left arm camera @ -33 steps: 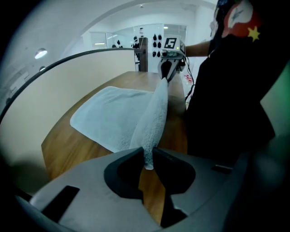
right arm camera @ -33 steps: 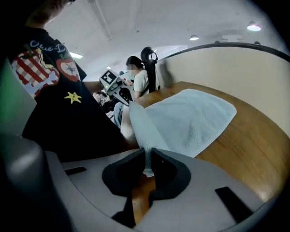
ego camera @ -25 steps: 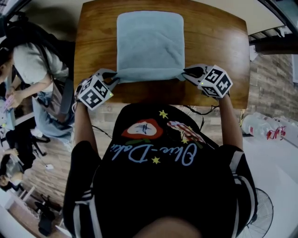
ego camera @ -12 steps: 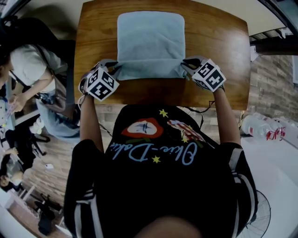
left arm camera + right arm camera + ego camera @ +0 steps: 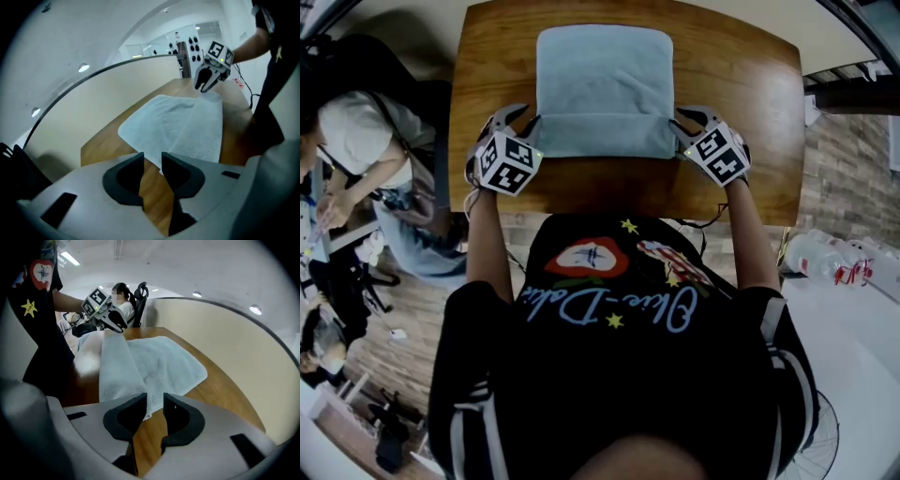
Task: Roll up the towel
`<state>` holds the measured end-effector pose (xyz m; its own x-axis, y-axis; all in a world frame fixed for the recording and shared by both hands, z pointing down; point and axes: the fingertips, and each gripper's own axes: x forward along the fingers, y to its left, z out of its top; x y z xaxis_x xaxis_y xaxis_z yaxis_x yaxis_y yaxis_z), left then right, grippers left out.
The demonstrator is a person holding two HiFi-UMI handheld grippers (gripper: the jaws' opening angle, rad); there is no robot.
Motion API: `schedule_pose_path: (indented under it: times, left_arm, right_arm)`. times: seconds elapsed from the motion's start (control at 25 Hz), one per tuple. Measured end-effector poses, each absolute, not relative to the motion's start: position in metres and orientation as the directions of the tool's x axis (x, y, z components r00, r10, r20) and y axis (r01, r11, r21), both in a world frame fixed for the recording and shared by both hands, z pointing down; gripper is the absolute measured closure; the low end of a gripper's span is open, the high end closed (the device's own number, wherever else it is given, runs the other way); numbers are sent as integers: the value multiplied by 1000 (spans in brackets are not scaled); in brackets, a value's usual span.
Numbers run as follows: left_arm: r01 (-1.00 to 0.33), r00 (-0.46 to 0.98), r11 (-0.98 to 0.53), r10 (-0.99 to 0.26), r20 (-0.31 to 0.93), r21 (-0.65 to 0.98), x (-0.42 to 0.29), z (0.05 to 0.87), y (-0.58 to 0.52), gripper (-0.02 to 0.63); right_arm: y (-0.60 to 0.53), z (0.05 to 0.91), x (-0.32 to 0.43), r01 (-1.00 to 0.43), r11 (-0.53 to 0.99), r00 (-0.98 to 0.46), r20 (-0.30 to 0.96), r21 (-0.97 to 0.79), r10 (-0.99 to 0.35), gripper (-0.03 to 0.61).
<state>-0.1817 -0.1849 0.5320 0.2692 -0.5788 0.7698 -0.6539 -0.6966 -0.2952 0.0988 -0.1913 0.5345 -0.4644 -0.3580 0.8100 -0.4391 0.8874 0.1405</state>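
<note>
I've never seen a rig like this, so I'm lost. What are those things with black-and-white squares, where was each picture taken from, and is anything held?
No robot here: a person holds a two-jaw gripper in each hand, each bearing a cube of square markers. The head view looks down from a camera on the person's head: left gripper at its left, right gripper at its right. The other two pictures come from cameras riding on the grippers, looking along their jaws. A light blue towel lies on a wooden table, its near edge folded over. Both grippers' jaws have just been opening and stand apart: the towel's corner shows in the right gripper's gap, unpinched, and just beyond the left's tips. Nothing is held.
</note>
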Motion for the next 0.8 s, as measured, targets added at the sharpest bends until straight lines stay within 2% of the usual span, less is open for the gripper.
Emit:
schedule_pose_path:
  times: [0.16, 0.36, 0.44, 0.6, 0.8]
  left_arm:
    - [-616, 294, -708, -614, 733, -346, -184, 507, -172, 502]
    - [-401, 320, -826, -531, 784, -396, -164, 520, -118, 502]
    - [-335, 294, -853, -498, 816, -400, -163, 535, -101, 499]
    - [-316, 275, -867, -472, 838, -385, -160, 558, -96, 462]
    - [-226, 214, -886, -451, 866, -405, -157, 577, -102, 455]
  right_arm:
    - [-187, 499, 97, -455, 872, -527, 734, 183, -429, 477]
    - [-136, 502, 79, -293, 941, -575, 755, 169, -315, 424]
    - [-119, 514, 73, -244, 956, -558, 783, 161, -275, 396]
    - [-105, 542, 76, -153, 972, -482, 845, 180, -232, 393]
    - [-114, 573, 89, -76, 974, -371, 900, 216, -228, 391]
